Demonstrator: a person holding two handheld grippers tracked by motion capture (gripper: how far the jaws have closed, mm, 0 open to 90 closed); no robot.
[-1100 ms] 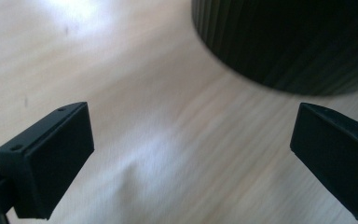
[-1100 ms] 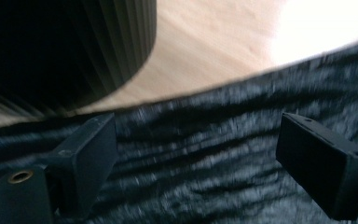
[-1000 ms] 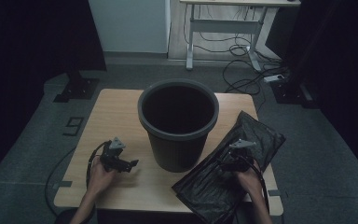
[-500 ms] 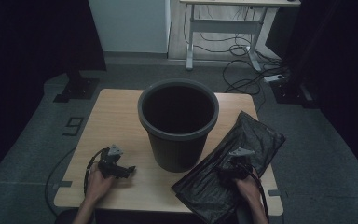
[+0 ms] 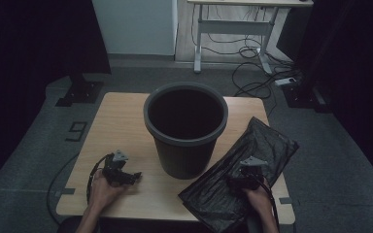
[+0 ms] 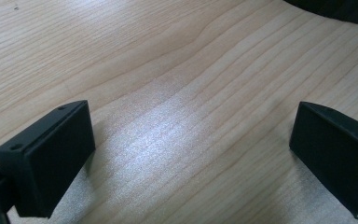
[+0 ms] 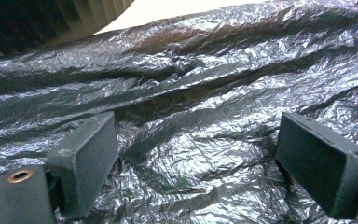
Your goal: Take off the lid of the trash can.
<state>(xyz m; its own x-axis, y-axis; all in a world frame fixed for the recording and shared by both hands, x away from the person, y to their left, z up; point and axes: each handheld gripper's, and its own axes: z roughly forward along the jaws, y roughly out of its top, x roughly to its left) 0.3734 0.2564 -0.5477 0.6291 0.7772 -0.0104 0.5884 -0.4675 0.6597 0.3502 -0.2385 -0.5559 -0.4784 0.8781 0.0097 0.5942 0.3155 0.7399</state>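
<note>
right tool (image 5: pixel 240 180) spread wide over the crinkled black bin bag (image 5: pixel 252 170) at lower right of the frame, bag flat on the wooden table (image 5: pixel 121 126), left tool (image 5: pixel 126 175) spread apart over bare wood at lower left, dark bin (image 5: pixel 185 128) upright at centre

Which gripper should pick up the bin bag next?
Right. The right gripper hangs open directly over the black bag, while the left gripper is open over bare table.
</note>
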